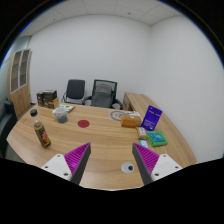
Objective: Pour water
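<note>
Bottle [40, 132] with a dark cap and brownish body stood upright on the wooden counter [100, 140], off to the left of the fingers and ahead of them, well apart from both. A pale cup or jar [61, 116] sat farther back on the same side, with a small red disc [84, 123] lying flat near it. The hand-held gripper [112, 160] hovered above the counter with its fingers spread wide, magenta pads [78, 156] facing inward, nothing between them. To the right lay a purple box [152, 117], a teal packet [159, 139] and a snack bag [130, 120]. Beyond the counter stood two office chairs [90, 93], a cardboard box [46, 99], a wooden cabinet [18, 84] and white walls [110, 55].
</note>
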A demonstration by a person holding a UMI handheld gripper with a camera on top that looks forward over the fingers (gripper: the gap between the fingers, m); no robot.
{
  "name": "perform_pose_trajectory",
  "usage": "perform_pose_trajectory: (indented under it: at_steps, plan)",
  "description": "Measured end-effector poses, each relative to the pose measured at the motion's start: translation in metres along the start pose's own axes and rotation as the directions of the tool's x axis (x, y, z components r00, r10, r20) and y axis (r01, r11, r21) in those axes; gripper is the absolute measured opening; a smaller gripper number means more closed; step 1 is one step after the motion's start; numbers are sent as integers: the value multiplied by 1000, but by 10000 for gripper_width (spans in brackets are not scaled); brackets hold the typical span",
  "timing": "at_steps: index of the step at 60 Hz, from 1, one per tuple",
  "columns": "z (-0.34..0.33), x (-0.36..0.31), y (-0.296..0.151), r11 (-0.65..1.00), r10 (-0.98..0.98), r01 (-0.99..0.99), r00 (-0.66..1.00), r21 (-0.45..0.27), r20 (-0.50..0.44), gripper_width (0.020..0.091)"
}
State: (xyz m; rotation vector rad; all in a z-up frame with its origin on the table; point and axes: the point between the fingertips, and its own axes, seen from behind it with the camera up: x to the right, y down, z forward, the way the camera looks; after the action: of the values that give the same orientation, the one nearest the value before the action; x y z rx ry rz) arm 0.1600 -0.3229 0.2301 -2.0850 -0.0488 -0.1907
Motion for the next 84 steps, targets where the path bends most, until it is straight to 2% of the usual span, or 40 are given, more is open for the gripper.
perform_pose_trajectory:
  at_steps: [18,28,34,40,50,57,66,73,75,78,84]
  plan:
    - [-8,-40,47,997,7,-14,996,-82,-88,859]
    - [-21,-116,78,994,0,-12,994,-107,-110,859]
    - [-21,-183,90,994,20,-28,997,-106,-76,859]
    - [-12,-252,89,995,43,-45,999,-88,-20,855]
    - [23,-340,57,998,66,-66,996,-11,57,855]
    - [62,-368,28,995,75,-79,995,60,69,856]
    - [121,-380,9,988,101,-107,993,110,58,844]
    - [155,-376,6,986,115,-119,993,119,38,751]
    - [160,-377,5,983,128,-132,991,126,39,691]
    - [165,-382,2,978,147,-155,987,139,65,539]
    - [168,-386,-3,975,121,-134,989,178,83,500]
